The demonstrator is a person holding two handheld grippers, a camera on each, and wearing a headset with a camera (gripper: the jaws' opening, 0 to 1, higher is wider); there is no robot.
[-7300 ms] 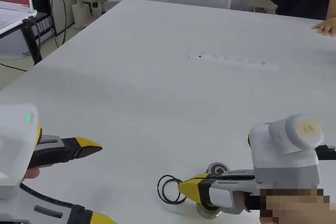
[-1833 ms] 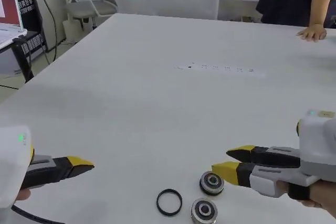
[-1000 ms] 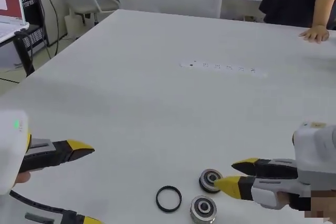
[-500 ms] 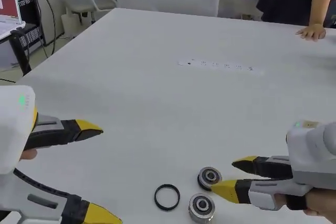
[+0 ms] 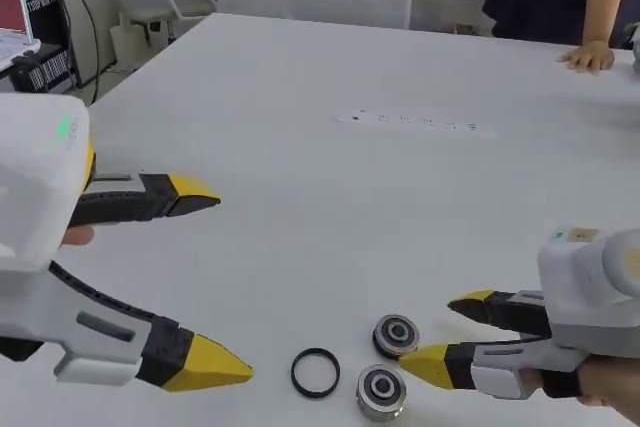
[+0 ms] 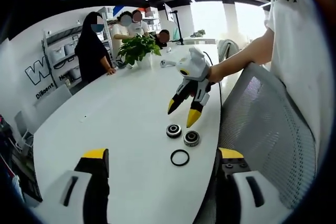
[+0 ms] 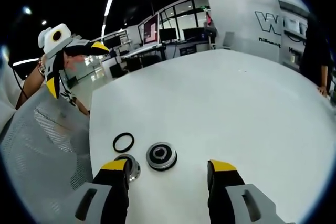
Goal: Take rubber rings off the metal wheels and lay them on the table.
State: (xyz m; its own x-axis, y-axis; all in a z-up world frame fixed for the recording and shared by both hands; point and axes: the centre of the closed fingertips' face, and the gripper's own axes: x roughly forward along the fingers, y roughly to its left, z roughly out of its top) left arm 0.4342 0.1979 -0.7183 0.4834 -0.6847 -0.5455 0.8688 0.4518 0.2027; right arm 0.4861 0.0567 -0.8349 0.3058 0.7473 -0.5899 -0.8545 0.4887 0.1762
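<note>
— Rubber ring: one lies flat and loose close to the near edge of the table, just left of the two metal wheels. So which wheel is left to do?
— Hard to be sure. The nearer wheel shows a bright silver rim. The farther wheel, just beside it, looks darker round the outside, so I'd judge that one still wears its ring.
— And the grippers?
— Both empty. The right gripper hangs just right of the wheels, jaws spread a fair way, tips pointing at them. The left gripper is spread very wide above the table, left of the loose ring and well apart from the wheels.
— How would you go about it?
— Pin the farther wheel with the right gripper by its hub, not across the rim, so the rubber isn't clamped. Hold it firmly: a smooth metal wheel will likely slip or roll, and the near edge is close. Then narrow the left gripper, catch the rubber with one jaw tip and roll it sideways out of its groove rather than tugging straight up.
— Where to lay it?
— Flat beside the loose ring, clear of both wheels. Farther off, the socket strip mid-table and a person's hand at the far edge are well out of the way.
</note>
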